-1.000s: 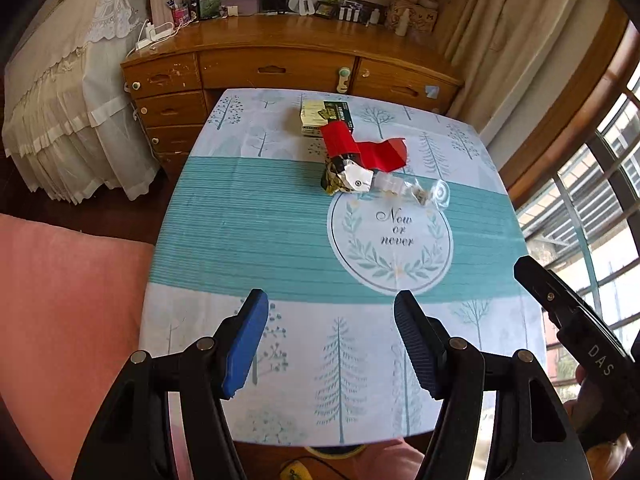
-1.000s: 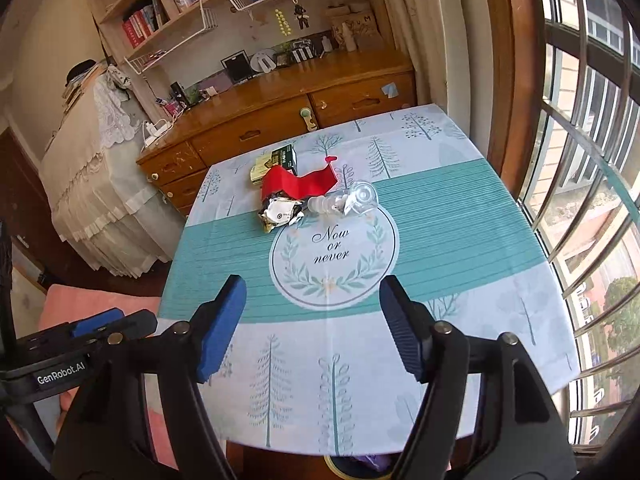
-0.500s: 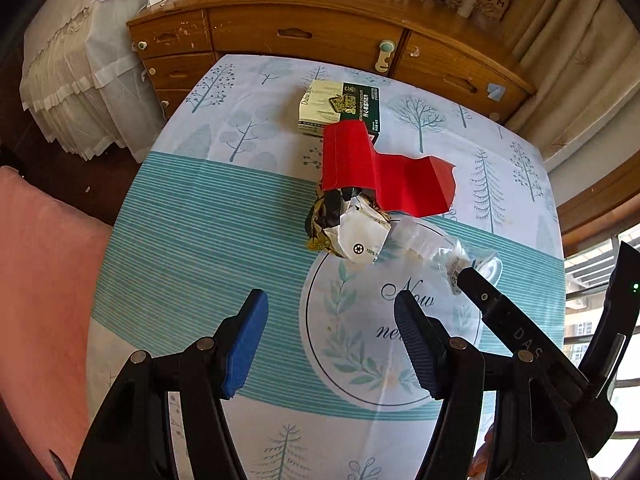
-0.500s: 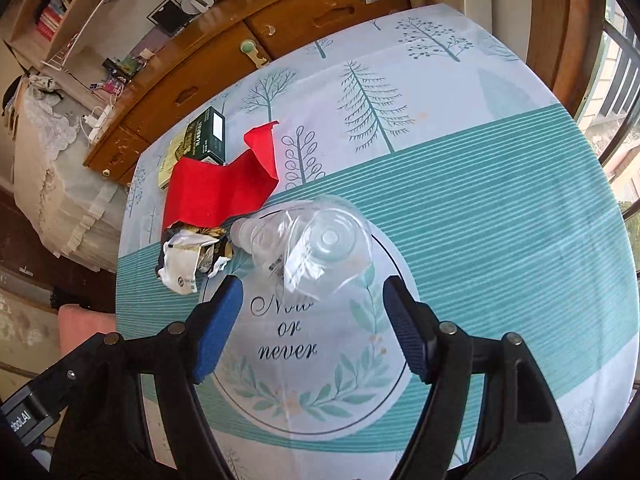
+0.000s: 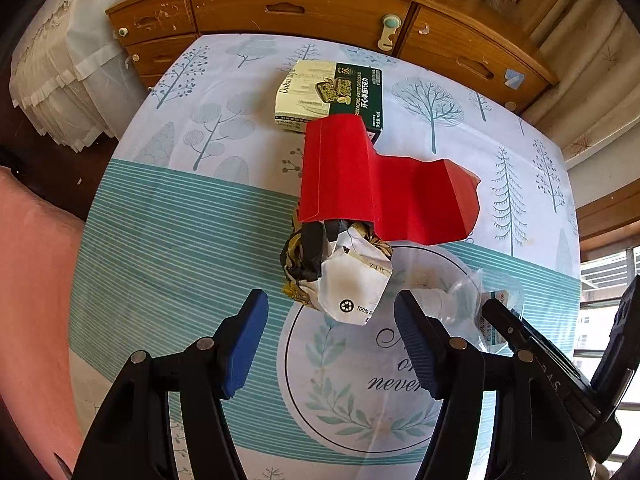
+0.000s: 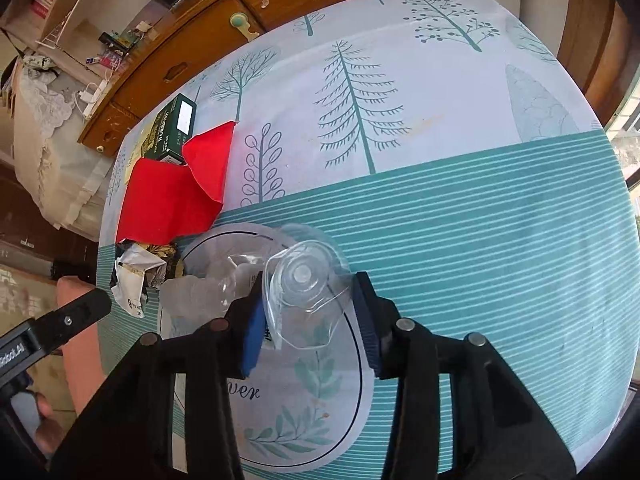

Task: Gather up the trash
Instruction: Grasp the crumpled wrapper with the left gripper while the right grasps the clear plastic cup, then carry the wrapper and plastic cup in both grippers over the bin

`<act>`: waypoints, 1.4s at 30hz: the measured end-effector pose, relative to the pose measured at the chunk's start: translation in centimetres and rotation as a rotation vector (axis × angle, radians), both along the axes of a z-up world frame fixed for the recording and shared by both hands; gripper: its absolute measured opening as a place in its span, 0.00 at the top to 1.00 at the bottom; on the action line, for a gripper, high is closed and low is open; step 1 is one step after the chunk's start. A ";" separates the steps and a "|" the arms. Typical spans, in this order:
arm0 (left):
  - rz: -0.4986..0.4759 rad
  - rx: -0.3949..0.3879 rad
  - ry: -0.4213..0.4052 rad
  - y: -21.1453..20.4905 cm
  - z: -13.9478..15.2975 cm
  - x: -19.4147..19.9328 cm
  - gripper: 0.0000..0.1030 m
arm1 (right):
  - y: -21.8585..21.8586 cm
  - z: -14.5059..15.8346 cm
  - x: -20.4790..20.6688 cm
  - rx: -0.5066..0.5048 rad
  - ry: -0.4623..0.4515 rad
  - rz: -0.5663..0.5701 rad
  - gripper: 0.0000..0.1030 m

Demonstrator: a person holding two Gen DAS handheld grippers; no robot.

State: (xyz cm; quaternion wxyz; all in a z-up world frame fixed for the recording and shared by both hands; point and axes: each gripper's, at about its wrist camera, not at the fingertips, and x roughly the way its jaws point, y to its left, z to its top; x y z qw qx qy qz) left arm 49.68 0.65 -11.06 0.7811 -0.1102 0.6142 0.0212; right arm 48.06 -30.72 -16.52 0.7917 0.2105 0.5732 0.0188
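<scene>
On the tablecloth (image 5: 168,240), far of centre, lies the trash. Largest is the red folded card (image 5: 360,184): stiff and light, best taken by an edge. Near it sits the crumpled wrapper (image 5: 340,276), soft and springy, below my left gripper (image 5: 330,336), whose jaws stand apart, empty. Smallest is the crushed clear plastic bottle (image 6: 304,284): slippery and yielding; my right gripper (image 6: 308,312) is closing around its base.

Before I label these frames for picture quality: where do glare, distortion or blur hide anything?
Left wrist view: fisheye bows the dresser; trash sharp. Right wrist view: the clear plastic bottle between the closing right claw is see-through, its edges faint against the tablecloth; no blur.
</scene>
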 end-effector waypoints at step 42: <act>-0.098 -0.097 0.050 0.5 0.0 -9.5 0.41 | -0.7 6.1 -10.1 -0.020 -0.102 0.036 0.64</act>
